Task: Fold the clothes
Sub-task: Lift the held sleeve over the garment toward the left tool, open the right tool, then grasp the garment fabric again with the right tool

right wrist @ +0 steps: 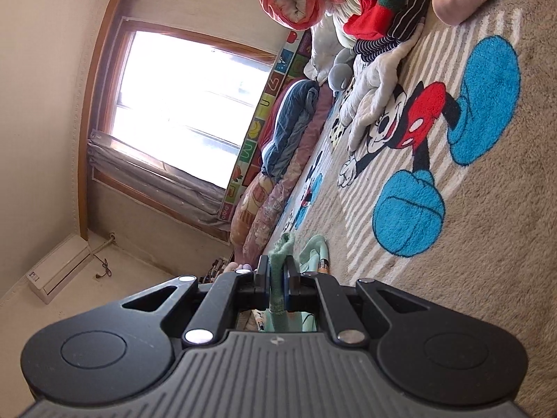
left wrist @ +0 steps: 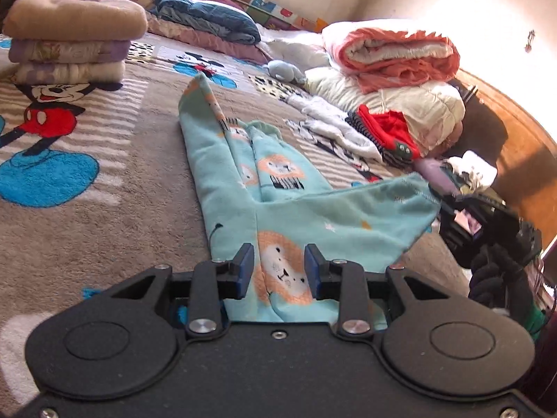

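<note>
Teal lion-print garment [left wrist: 243,160] lies lengthwise on the blanket [left wrist: 104,237], near its mid. My R claw [right wrist: 276,275] pinches a cuff/hem, lifting it; L claw [left wrist: 278,268] gapes wide over the near end. Light, floppy knit w/ some stretch: grip at hems/corners.

Low wrist views, shared blanket [left wrist: 104,146]

Two black handheld grippers. Left gripper [left wrist: 278,267]: matte black body, two round raised discs, silver pivot screws, angled link arms, blue pads [left wrist: 246,271] on black fingers. Right gripper [right wrist: 276,277]: same black build, ribbed grey top plate, silver screws, blue-lined fingers. Dark knitted sleeve [left wrist: 494,275] behind the right gripper in the left view.
</note>
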